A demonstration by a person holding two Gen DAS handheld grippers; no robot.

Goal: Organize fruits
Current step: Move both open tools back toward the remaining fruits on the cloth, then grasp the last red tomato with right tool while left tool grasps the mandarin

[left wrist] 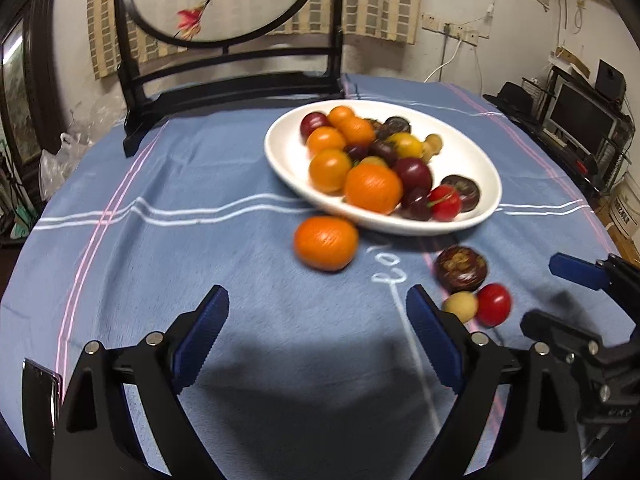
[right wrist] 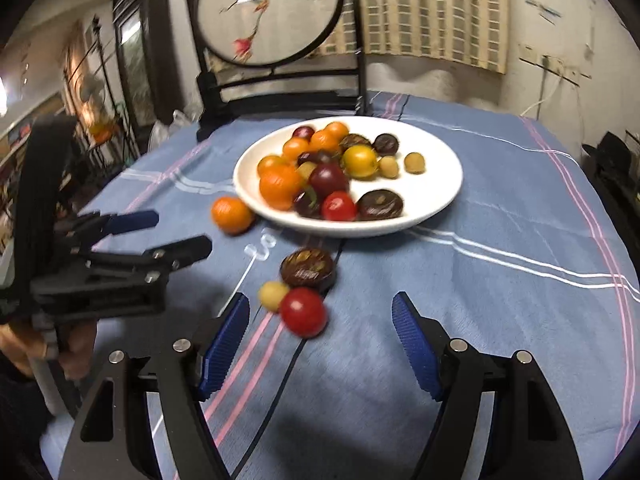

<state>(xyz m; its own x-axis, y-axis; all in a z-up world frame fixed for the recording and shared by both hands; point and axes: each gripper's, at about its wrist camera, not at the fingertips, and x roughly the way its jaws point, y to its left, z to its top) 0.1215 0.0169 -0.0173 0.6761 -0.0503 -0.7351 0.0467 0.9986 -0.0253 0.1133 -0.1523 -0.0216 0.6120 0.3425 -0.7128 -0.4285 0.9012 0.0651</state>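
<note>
A white plate (left wrist: 480, 168) (right wrist: 440, 176) on the blue cloth holds several oranges, dark plums, red and yellow fruits. Off the plate lie an orange (left wrist: 326, 243) (right wrist: 232, 215), a dark brown mangosteen (left wrist: 461, 269) (right wrist: 308, 268), a small pale yellow fruit (left wrist: 461, 306) (right wrist: 273, 295) and a red tomato (left wrist: 494, 304) (right wrist: 303, 312). My left gripper (left wrist: 318, 300) (right wrist: 182, 232) is open over bare cloth, short of the orange. My right gripper (right wrist: 320, 308) (left wrist: 548, 292) is open with the red tomato just ahead between its fingertips, untouched.
A black wooden stand with a round painted screen (left wrist: 224, 0) (right wrist: 268, 12) stands at the table's far edge. A person's hand (right wrist: 60, 352) holds the left gripper. The blue striped tablecloth (left wrist: 160, 264) covers the round table; shelves and a monitor (left wrist: 580, 116) sit at the right.
</note>
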